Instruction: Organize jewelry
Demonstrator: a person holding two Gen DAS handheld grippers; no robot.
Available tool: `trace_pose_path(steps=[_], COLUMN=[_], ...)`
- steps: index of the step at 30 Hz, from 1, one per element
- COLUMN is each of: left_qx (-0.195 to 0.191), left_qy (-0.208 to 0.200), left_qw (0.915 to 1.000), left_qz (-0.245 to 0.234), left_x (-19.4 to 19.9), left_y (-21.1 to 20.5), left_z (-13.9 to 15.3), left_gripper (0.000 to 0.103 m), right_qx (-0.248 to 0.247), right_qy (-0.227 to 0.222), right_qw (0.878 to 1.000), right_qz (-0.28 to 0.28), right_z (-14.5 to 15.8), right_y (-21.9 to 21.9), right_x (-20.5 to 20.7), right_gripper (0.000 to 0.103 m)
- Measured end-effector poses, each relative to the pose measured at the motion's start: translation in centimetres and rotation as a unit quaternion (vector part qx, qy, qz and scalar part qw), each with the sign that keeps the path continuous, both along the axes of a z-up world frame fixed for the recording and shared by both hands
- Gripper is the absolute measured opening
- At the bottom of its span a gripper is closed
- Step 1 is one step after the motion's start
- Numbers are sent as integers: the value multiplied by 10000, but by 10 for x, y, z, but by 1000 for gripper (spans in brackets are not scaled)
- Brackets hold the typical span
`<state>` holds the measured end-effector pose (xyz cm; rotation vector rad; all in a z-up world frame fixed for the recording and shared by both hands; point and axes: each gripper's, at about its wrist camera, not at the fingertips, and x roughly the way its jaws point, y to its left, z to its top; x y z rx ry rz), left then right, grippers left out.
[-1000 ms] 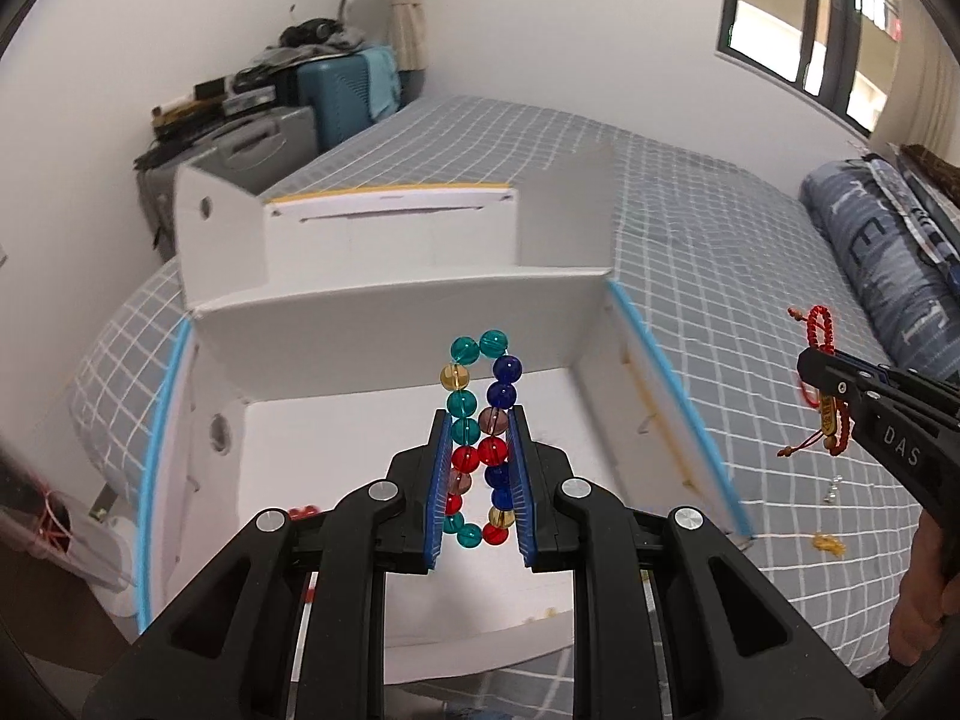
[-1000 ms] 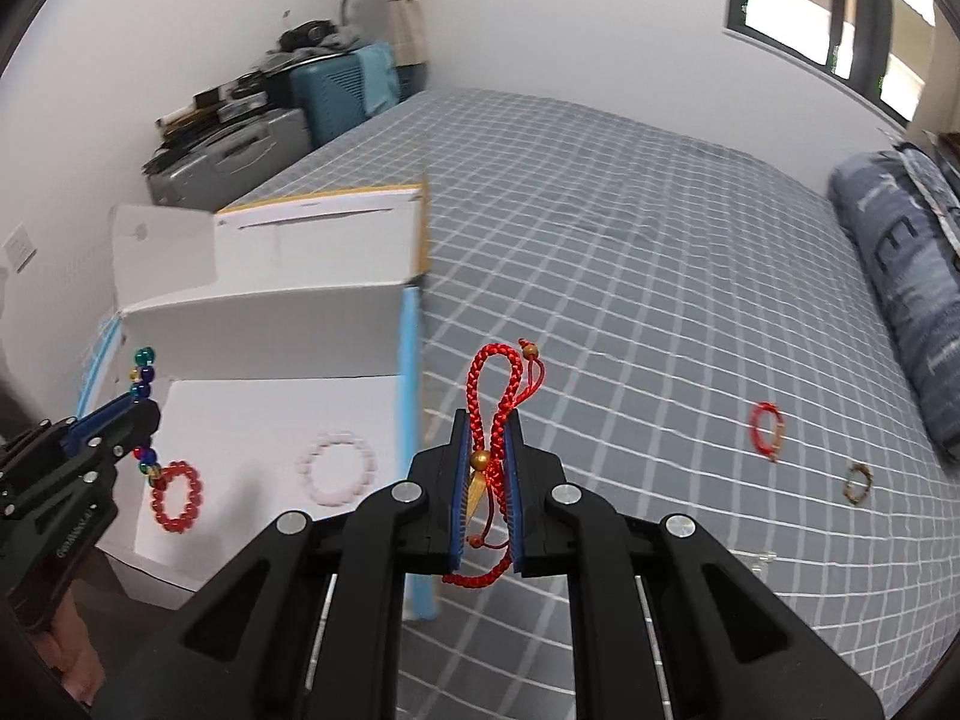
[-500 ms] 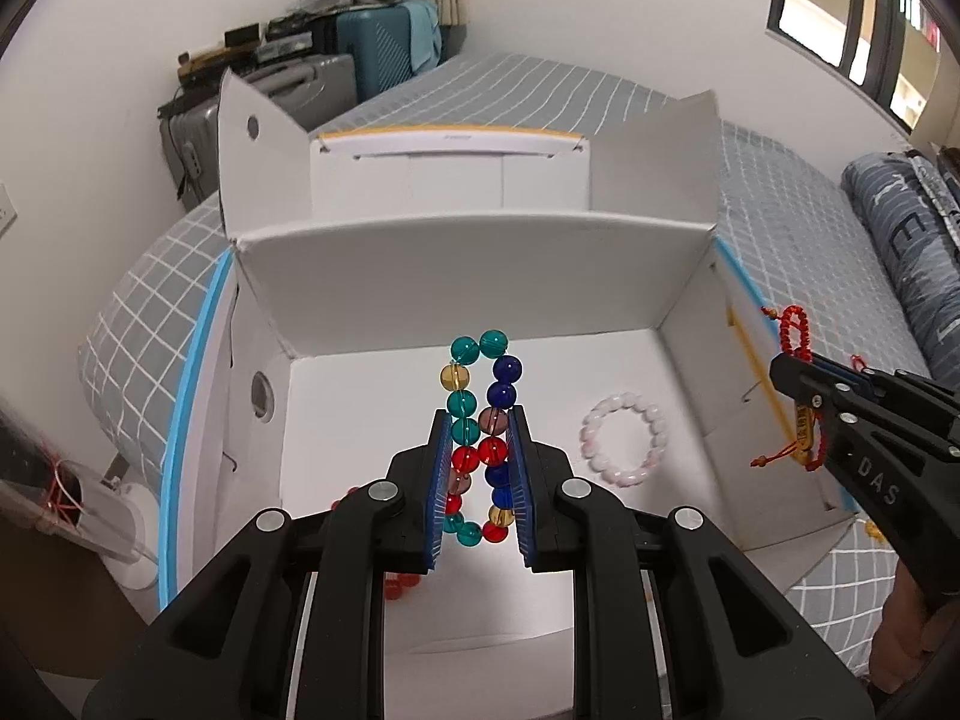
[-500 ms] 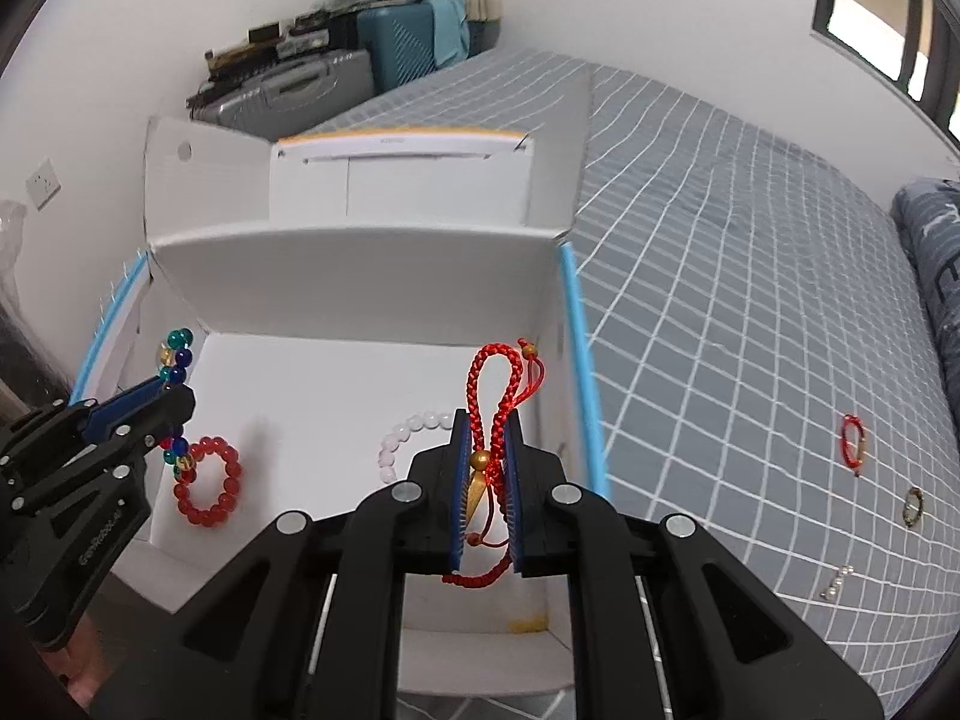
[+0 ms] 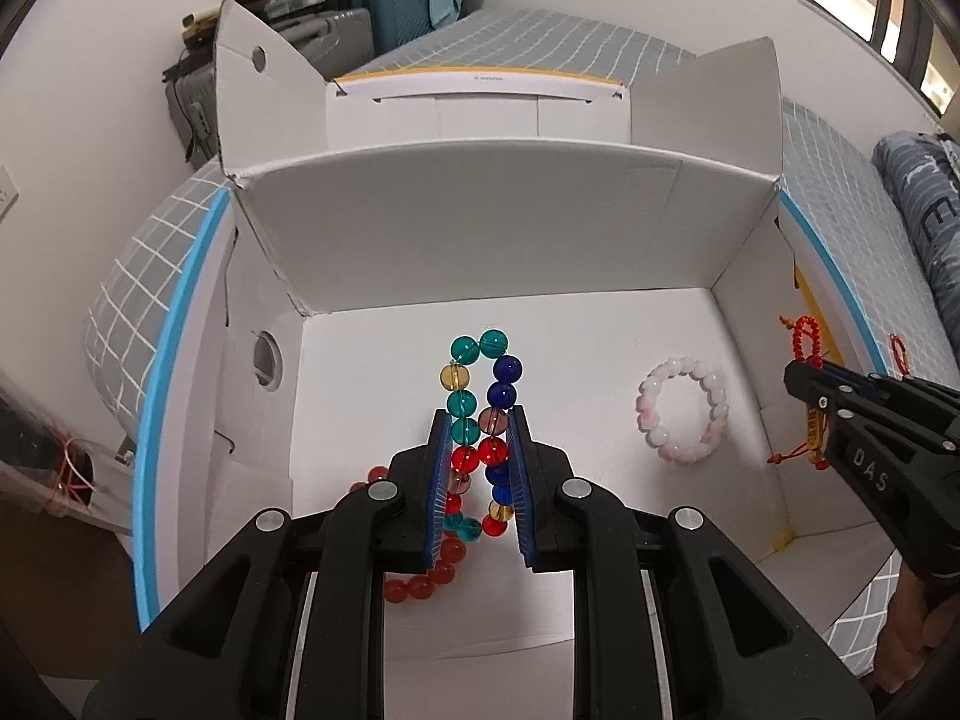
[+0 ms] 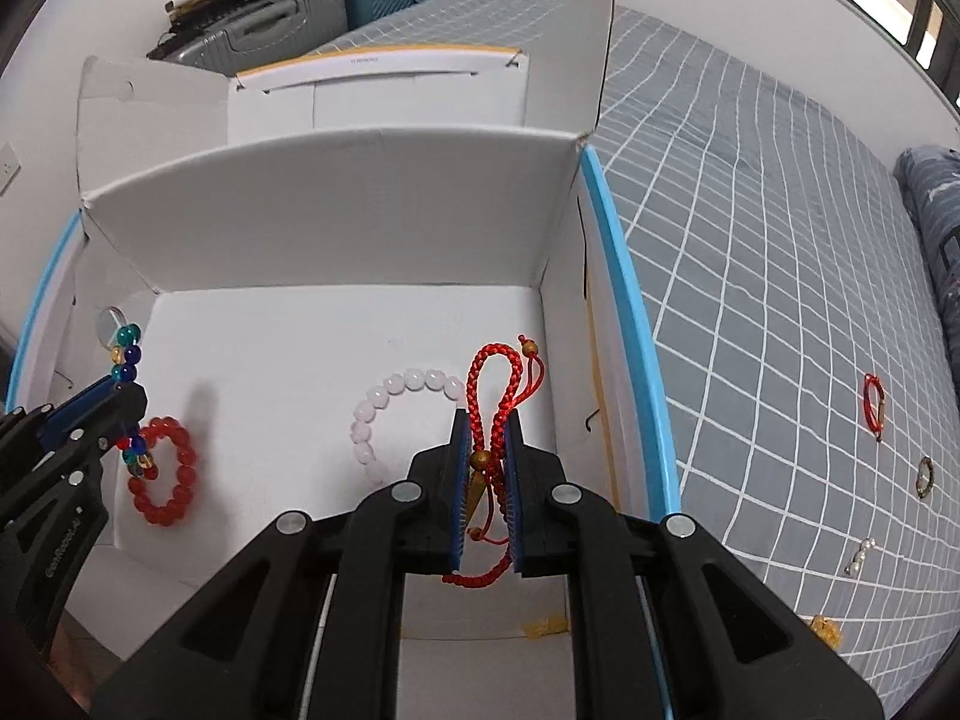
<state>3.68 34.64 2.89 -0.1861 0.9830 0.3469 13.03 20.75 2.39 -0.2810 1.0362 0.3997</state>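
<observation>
My left gripper (image 5: 478, 420) is shut on a multicoloured bead bracelet (image 5: 480, 396) and holds it over the floor of the open white cardboard box (image 5: 480, 228). My right gripper (image 6: 485, 420) is shut on a red braided cord bracelet (image 6: 492, 384) and holds it over the box's right side (image 6: 564, 324). A pink bead bracelet (image 5: 684, 414) and a red bead bracelet (image 6: 165, 471) lie on the box floor. The right gripper shows at the right in the left wrist view (image 5: 798, 375). The left gripper shows at the left in the right wrist view (image 6: 123, 390).
The box sits on a grey checked bed (image 6: 780, 240). On the bed to the right lie a red bracelet (image 6: 874, 399), a dark ring (image 6: 926, 476), a small pearl piece (image 6: 859, 556) and a yellow piece (image 6: 825, 630). Suitcases (image 6: 282, 18) stand at the back wall.
Both grippers have moved forward and down over the box, each still holding its bracelet. The box floor and the bracelets in it now fill the views.
</observation>
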Motion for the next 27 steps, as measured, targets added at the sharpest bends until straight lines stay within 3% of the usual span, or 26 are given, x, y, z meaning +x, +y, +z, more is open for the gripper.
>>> trace_pose_path(steps=[8, 11, 14, 16, 19, 21, 27], left_qx=[6, 6, -15, 2, 37, 102, 145], left_qy=[54, 55, -30, -114, -282, -365, -548], left_qw=[9999, 9999, 9999, 9997, 9992, 9986, 9971], left_qz=[89, 106, 161, 210, 271, 355, 508], left_x=[0, -1, -5, -8, -15, -18, -24], left_y=[2, 0, 1, 4, 5, 6, 13], left_z=[-2, 1, 7, 12, 23, 28, 38], left_gripper=[19, 22, 44, 48, 64, 75, 88], right_qx=[10, 68, 150, 186, 206, 213, 289], right_qy=[83, 94, 51, 0, -235, -357, -633], right_qw=[9999, 9998, 9996, 9995, 9990, 9986, 9969], right_qz=[125, 177, 226, 254, 309, 319, 367], right_z=[-4, 0, 6, 11, 22, 27, 40], right_y=[3, 4, 4, 4, 4, 5, 4], right_x=[-4, -7, -10, -13, -20, -22, -29], right_gripper=[12, 26, 40, 57, 68, 74, 80])
